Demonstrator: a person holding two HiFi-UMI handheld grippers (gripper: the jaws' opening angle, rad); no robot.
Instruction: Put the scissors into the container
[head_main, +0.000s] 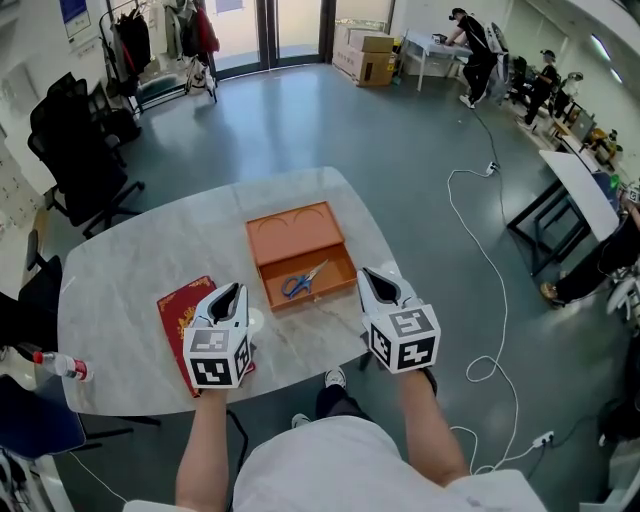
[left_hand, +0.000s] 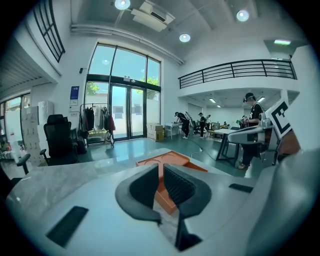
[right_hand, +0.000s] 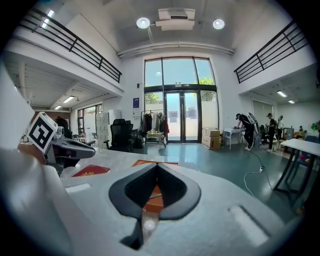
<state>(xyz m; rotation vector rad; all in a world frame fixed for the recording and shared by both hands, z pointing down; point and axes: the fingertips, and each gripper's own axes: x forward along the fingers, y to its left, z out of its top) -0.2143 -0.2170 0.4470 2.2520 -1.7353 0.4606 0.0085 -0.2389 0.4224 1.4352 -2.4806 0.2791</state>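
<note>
Left tongs (head_main: 238, 290) barely apart, right tongs (head_main: 364, 272) closed, both empty, scissors (head_main: 303, 280) between them in container (head_main: 290, 232).

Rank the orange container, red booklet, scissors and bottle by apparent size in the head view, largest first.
1. orange container
2. red booklet, partly covered
3. scissors and bottle: look alike, no ranking

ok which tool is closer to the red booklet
Left. The left tool is over the red booklet's right edge. The right tool is past the orange container, on its far right side.
</note>
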